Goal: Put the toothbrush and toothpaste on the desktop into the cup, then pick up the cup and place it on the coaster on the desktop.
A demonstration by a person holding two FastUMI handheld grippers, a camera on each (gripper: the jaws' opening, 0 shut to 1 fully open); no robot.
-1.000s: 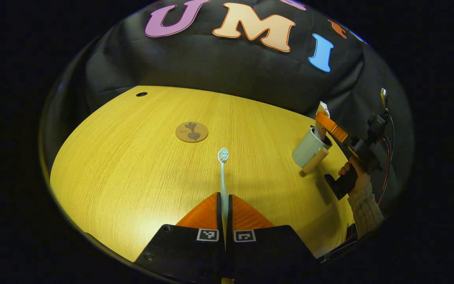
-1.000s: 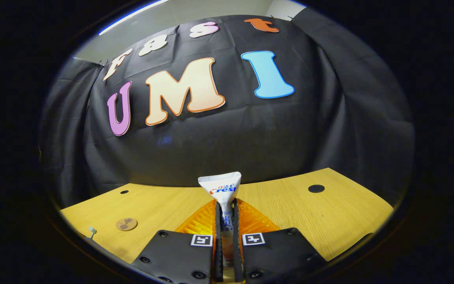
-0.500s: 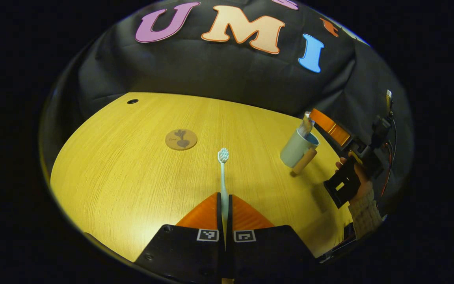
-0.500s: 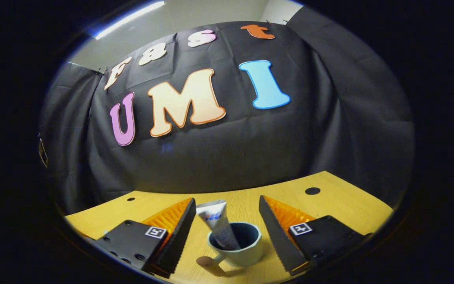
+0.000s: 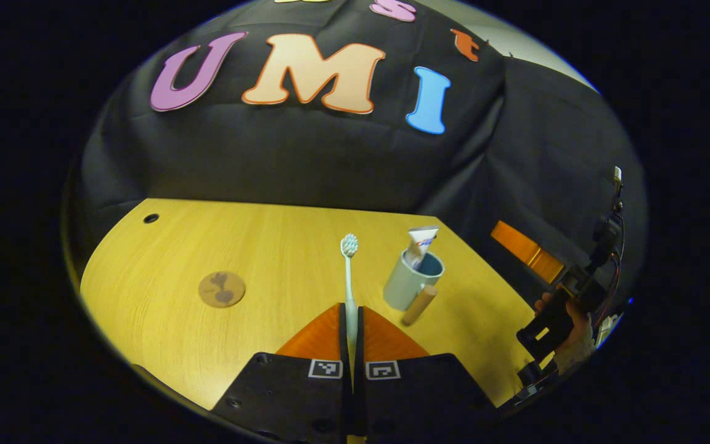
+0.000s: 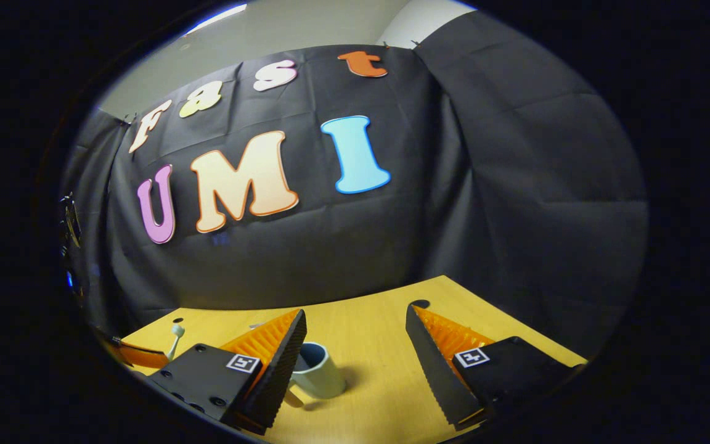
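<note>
Left gripper view: the left gripper, at the bottom centre of the frame, is clamping the toothbrush between its closed jaws. The handle is running up from them and the bristle head is pointing toward the frame centre, above the desktop. Just right of centre, the cup is standing upright on the desktop, its wooden handle angled toward the lower right. The toothpaste is sitting inside it, its flat end sticking out above the rim. The coaster is lying at left of centre, well apart from the cup. At the far right edge, a hand is holding the right gripper.

Right gripper view: the right gripper is standing with jaws wide apart, gripping nothing. The cup is showing at lower centre, partly behind the left-hand finger. The toothbrush head is showing at lower left.
</note>
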